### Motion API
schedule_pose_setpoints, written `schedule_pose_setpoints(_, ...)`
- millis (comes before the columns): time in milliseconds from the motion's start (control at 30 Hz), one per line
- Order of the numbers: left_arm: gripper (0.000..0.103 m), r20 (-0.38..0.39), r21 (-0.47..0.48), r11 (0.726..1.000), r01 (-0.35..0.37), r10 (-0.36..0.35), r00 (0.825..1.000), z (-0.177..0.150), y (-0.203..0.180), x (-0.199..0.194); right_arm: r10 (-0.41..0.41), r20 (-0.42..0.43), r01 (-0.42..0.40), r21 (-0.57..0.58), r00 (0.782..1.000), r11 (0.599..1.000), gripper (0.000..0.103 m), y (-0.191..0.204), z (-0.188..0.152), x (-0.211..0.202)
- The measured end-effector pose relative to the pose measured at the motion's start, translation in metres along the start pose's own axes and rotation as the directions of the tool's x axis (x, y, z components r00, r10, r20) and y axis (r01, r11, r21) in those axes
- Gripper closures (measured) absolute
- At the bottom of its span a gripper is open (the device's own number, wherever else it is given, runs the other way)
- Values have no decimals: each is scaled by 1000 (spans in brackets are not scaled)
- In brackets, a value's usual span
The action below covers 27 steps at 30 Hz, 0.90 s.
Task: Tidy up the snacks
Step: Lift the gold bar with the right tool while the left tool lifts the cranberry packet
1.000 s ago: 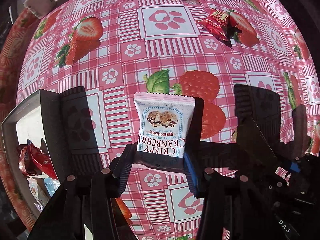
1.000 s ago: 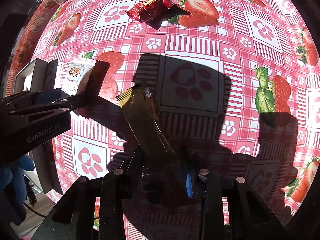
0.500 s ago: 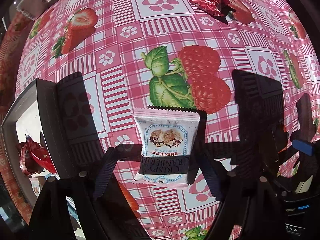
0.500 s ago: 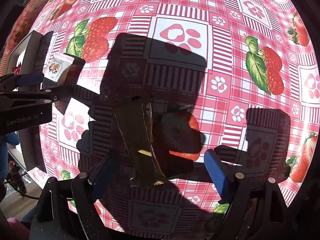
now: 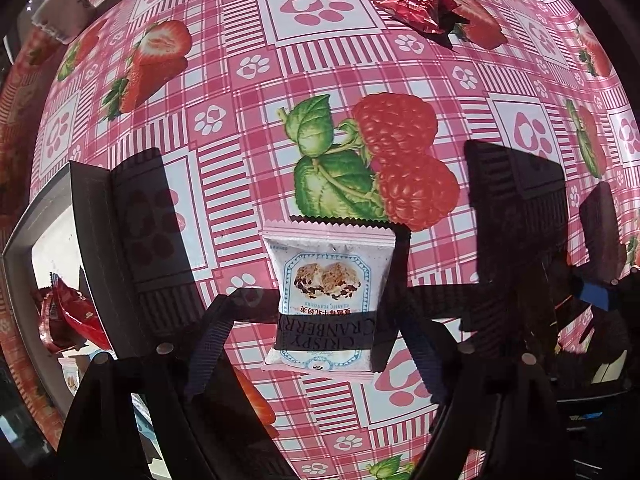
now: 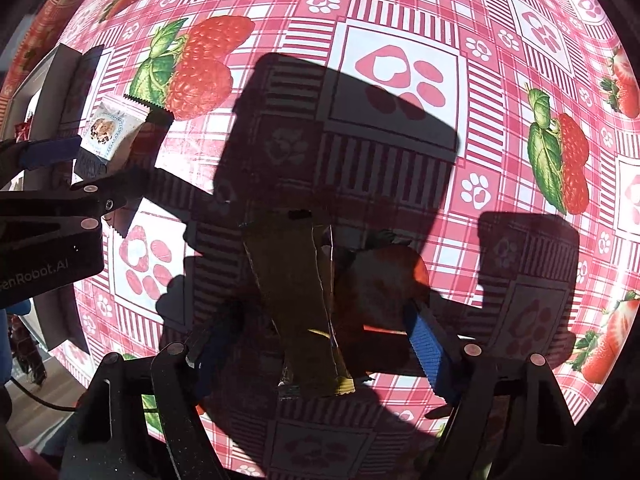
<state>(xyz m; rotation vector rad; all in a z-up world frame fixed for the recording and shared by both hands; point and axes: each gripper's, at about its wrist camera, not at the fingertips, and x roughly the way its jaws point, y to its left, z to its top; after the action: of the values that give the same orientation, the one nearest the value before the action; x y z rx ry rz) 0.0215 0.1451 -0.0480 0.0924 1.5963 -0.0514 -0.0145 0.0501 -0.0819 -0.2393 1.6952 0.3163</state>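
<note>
Both snacks lie flat on the counter (image 5: 320,40). The left hand-held gripper (image 5: 320,336) stands wide, jaws opening, clear of the white cranberry packet (image 5: 326,300) between them. The right hand-held gripper (image 6: 316,336) has its jaws closing from wide, not yet pressing the gold bar (image 6: 300,300). Centre each snack before squeezing; the box (image 5: 60,216) waits at 9 o'clock.

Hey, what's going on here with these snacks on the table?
A person is sorting snacks with two handheld grippers. The left gripper is opening around a white cranberry crisp packet lying on the strawberry tablecloth. The right gripper is closing around a gold wrapped bar lying there. A grey box at the left holds red packets.
</note>
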Motion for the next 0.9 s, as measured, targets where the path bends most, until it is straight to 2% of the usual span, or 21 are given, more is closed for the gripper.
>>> schedule_pose_setpoints(100, 17, -3, 12, 1000, -3, 3, 1000, 2, -2, 0, -3, -5, 3, 8, 1000, 1000, 20, -20, 2, -7)
schedule_pose_setpoints(200, 22, -7, 34, 999, 7, -7, 1000, 3, -5, -2, -15, -2, 16, 10, 1000, 1000, 29, -26, 1, -13)
schedule_pose_setpoints(300, 38, 6, 83, 997, 8, -8, 1000, 2, -13, -8, -18, 8, 18, 10, 1000, 1000, 56, -28, 0, -24)
schedule_pose_setpoints(333, 54, 15, 102, 995, 4, -6, 1000, 2, -16, -10, -19, 11, 19, 12, 1000, 1000, 76, -29, 0, -26)
schedule_pose_setpoints(367, 59, 14, 117, 993, 11, -12, 1000, 2, -18, -12, -4, 9, 4, 20, 1000, 1000, 79, -29, 0, -31)
schedule_pose_setpoints(467, 60, -2, 113, 992, 63, -64, 998, 2, -18, -17, 39, 1, -39, 67, 999, 997, 79, -36, 0, -34)
schedule_pose_setpoints(567, 60, 31, 116, 988, 99, -103, 994, -5, -17, -34, 100, 17, -101, 115, 995, 988, 79, -42, -4, -45)
schedule_pose_setpoints(733, 60, 83, 161, 981, 108, -123, 989, -21, -15, -64, 135, 46, -140, 123, 990, 983, 79, -41, -10, -67)
schedule_pose_setpoints(900, 59, 116, 164, 980, 116, -136, 984, -43, -2, -84, 161, 74, -169, 127, 984, 977, 79, -37, -12, -89)
